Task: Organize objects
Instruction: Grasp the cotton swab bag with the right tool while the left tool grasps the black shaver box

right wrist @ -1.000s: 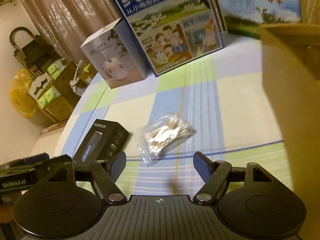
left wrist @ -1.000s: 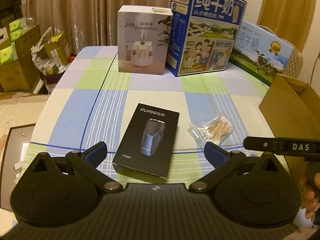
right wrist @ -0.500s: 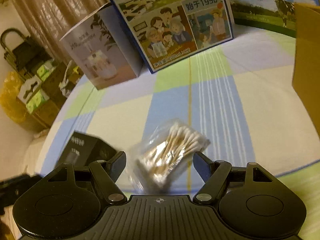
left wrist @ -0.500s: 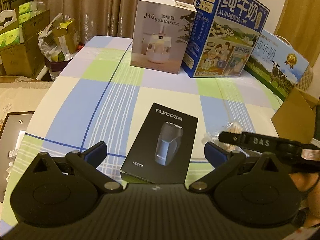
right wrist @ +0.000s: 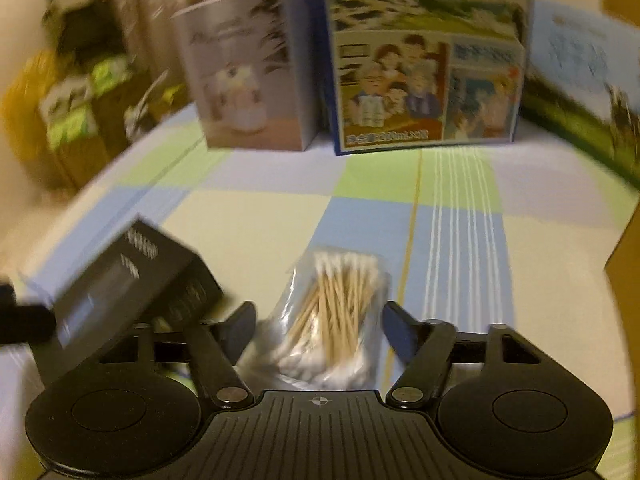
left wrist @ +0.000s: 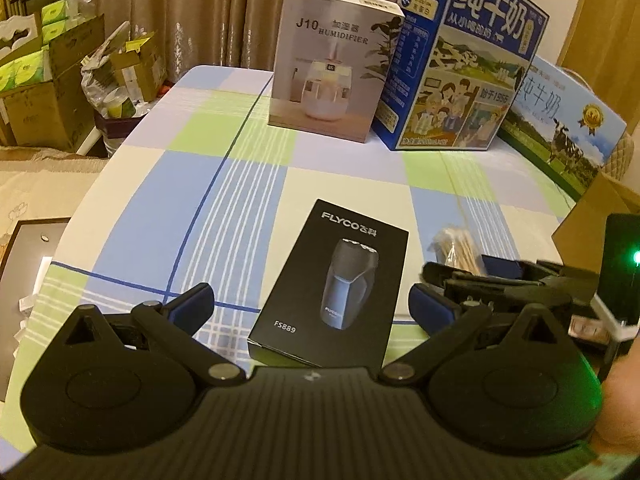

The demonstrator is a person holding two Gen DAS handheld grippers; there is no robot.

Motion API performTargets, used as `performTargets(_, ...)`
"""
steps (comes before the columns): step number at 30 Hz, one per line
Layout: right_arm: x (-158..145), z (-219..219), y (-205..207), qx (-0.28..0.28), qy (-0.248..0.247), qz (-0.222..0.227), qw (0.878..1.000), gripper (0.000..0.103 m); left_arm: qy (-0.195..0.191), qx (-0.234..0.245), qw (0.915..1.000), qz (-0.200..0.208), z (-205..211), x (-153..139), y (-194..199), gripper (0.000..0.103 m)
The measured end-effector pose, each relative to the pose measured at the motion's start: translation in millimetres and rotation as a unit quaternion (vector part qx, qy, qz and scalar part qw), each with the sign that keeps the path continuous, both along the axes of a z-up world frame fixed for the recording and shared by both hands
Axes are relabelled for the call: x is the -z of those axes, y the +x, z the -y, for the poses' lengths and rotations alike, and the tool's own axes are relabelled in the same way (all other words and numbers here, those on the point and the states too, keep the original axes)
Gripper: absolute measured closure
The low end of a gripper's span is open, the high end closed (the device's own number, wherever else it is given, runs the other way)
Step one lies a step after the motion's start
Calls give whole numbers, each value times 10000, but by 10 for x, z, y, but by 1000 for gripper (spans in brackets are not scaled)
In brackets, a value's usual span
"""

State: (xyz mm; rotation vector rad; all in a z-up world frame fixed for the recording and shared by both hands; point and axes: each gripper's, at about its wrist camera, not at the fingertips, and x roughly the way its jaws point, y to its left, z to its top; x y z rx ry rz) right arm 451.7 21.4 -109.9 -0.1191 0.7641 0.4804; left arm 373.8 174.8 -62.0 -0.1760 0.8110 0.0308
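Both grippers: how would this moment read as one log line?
left gripper: open, over shaver box | right gripper: open, straddling cotton swab bag | nothing grasped yet

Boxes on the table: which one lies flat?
The black shaver box, face up between the open left gripper fingers; the humidifier box and milk carton stand upright.

The black box [left wrist: 332, 280] lying flat on the desk reads "FLYCO" at its top and "FS889" near its bottom corner. The white box [left wrist: 328, 60] standing behind it says "J10 HUMIDIFIER". The blue carton [left wrist: 460, 64] beside that carries large Chinese characters, 纯牛奶, and the number "1956".
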Motion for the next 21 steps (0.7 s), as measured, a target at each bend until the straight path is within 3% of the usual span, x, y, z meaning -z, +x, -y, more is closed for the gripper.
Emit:
performTargets(2, 12, 27, -31, -85, -235, 96, 9996, 63, 56, 53, 10000, 1, 33, 17, 17, 2)
performTargets(4, -8, 123, -11, 13, -154, -54, 9999, 74, 111, 124, 9999, 6, 72, 33, 40, 2)
performTargets(11, -70, 423, -20, 206, 60, -428, 9989, 77, 957, 779, 9922, -170, 335, 187, 239, 3)
performTargets(14, -92, 489, -46, 138, 27, -467, 9988, 77, 935, 939, 9906, -342, 319, 284, 331, 9)
performTargets(18, -100, 540, -67, 73, 6, -503, 9987, 77, 693, 782, 9937, -417, 257, 291, 373, 20)
performTargets(21, -104, 550, -86, 42, -7, -546, 9985, 77, 796, 922, 9916, -435, 312, 296, 360, 26)
